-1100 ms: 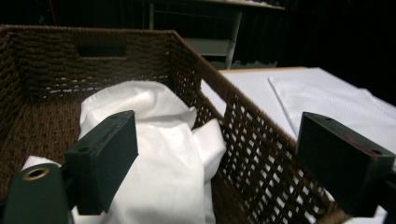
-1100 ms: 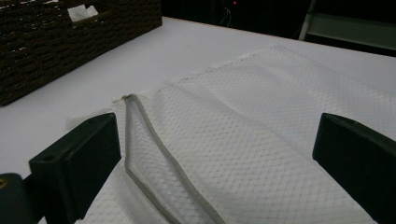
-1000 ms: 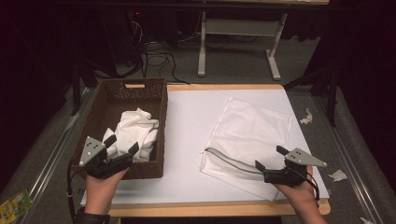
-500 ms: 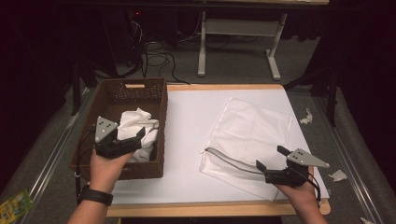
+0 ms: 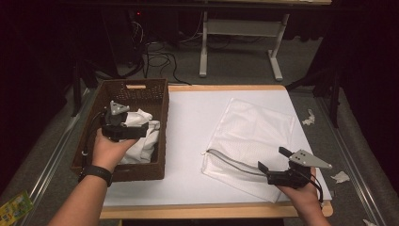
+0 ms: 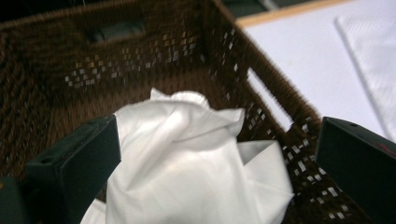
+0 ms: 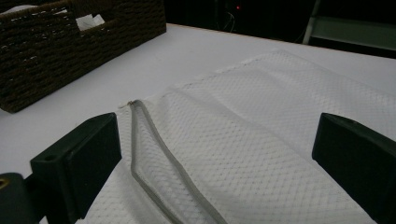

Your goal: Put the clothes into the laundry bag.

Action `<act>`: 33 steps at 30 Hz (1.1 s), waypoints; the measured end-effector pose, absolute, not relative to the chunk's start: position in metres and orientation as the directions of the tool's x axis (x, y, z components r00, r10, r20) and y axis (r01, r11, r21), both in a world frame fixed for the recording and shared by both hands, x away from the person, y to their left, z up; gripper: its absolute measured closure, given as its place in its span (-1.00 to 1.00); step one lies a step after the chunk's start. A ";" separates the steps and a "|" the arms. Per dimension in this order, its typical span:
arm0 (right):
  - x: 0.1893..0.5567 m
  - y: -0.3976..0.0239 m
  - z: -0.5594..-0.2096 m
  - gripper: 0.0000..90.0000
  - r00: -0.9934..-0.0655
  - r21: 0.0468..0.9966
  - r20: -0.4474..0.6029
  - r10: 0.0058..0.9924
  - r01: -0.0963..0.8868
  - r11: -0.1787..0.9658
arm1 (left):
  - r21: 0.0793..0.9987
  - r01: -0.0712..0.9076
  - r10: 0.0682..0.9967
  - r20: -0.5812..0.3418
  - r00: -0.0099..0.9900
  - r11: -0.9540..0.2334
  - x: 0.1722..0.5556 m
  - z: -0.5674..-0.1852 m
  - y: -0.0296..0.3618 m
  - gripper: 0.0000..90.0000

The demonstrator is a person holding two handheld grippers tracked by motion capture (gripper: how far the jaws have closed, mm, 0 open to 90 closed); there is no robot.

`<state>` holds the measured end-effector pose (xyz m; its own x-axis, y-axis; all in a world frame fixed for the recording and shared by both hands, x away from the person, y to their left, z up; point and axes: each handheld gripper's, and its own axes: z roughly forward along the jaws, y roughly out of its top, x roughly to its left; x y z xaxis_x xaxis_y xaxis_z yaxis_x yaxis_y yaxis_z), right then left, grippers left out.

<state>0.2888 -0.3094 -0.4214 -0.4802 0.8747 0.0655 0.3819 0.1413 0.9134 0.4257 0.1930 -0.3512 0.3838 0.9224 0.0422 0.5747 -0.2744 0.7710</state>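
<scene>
1. Nearest the person, at the near right corner of the white-topped bench (image 5: 188,141), the right gripper (image 5: 273,165) sits in the person's right hand (image 5: 303,197), its black jaws spread wide with nothing pinched between them.
2. The white mesh zip bag (image 5: 249,141) lies flat on the right half of the bench, its near edge just in front of those open jaws; in the right gripper view the mesh (image 7: 261,140) lies across the space between the jaws, beneath and beyond them, without touching either pad.
3. The bag's grey zipper strip (image 5: 230,162) runs along its near left side; in the right gripper view it (image 7: 154,158) passes close inside the jaw on the left of that view.
4. On the left side of the bench stands the dark brown woven rectangular basket (image 5: 162,117), its far wall close to the far left corner.
5. The left gripper (image 5: 134,133) is held by the left hand (image 5: 109,148) over the basket's near half, and its jaws have just been opening and now stand wide.
6. A crumpled white cloth (image 5: 141,136) lies inside the basket against its right wall; in the left gripper view the cloth (image 6: 187,163) bunches up between the two open jaws, lying against the inner face of the jaw on the left of that view and apart from the other, and it is not clamped.
</scene>
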 end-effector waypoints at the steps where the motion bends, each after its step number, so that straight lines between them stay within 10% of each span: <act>1: 0.289 -0.310 -0.421 -0.96 -0.483 0.914 0.062 0.874 0.378 0.145 | 0.745 0.602 0.925 0.053 0.375 -0.286 0.431 -0.353 0.193 -0.98; 15: 0.289 -0.310 -0.421 -0.95 -0.483 0.916 0.059 0.874 0.374 0.145 | 0.442 0.862 0.946 -0.078 0.314 -0.250 0.469 -0.388 0.193 -0.99; 33: 0.289 -0.311 -0.421 -0.94 -0.479 0.916 0.063 0.876 0.377 0.140 | 0.168 0.941 0.947 -0.082 0.311 -0.294 0.491 -0.445 0.182 -0.99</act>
<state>0.2885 -0.3113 -0.4207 -0.4790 0.8755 0.0629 0.3770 0.1405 0.9155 0.4913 0.1819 -0.4454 0.3110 0.9469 -0.0815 0.9408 -0.2945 0.1680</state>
